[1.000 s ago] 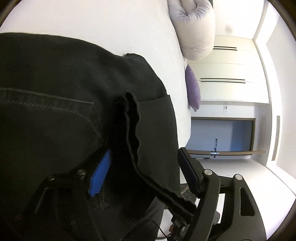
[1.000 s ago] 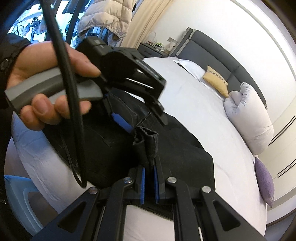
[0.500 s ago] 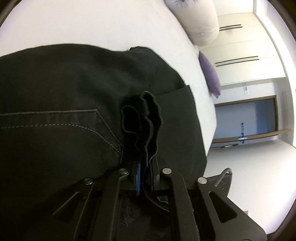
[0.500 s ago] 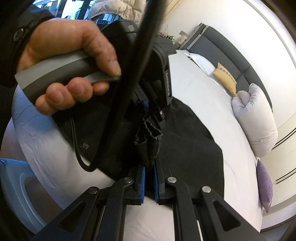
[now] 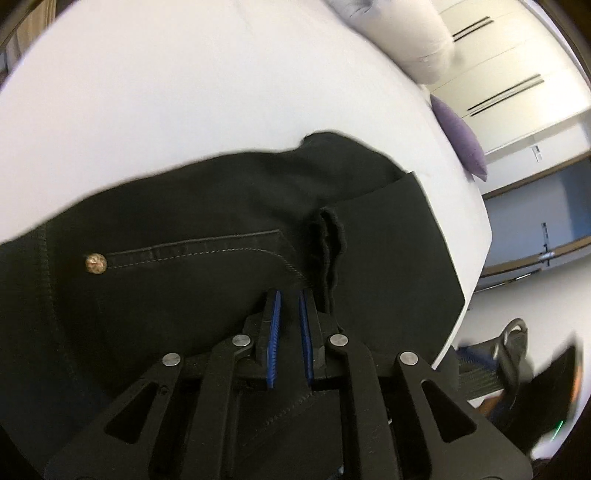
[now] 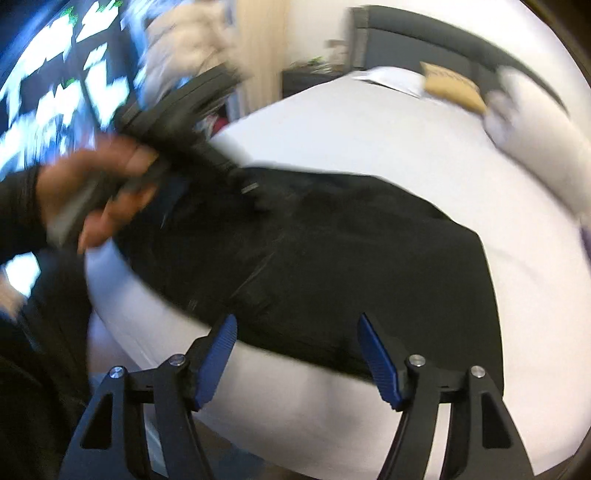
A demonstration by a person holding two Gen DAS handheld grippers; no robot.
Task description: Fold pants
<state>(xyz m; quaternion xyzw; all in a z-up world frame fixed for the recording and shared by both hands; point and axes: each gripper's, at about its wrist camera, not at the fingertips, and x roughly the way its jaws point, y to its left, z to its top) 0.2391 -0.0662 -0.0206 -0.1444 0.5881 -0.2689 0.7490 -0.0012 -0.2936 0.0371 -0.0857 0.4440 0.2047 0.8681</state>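
Black denim is spreading across the white bed (image 5: pixel 184 92): the pants (image 5: pixel 221 221) are lying folded near its rounded edge, a brass rivet (image 5: pixel 96 264) glinting at a pocket corner. The left gripper (image 5: pixel 290 295) is hovering just above the cloth, its blue pads (image 5: pixel 274 332) almost together with only a narrow gap, and its jaws are opening a touch. Nothing is sitting between them; a bunched ridge of hem (image 5: pixel 328 251) is standing up just beyond the tips, free of the pads. In the right wrist view the right gripper (image 6: pixel 295 332) is opening wide, blue pads (image 6: pixel 218 354) well apart, nothing between them, the near edge of the pants (image 6: pixel 332 266) lying ahead of the tips on the sheet. That view is blurring badly. At its left a hand (image 6: pixel 96 184) is gripping the grey handle of the other gripper over the far side of the pants. A grey-white bolster (image 5: pixel 417 40) and a purple cushion (image 5: pixel 458 136) are resting at the far side of the bed, a tan pillow (image 6: pixel 450 86) by the dark headboard (image 6: pixel 424 33).
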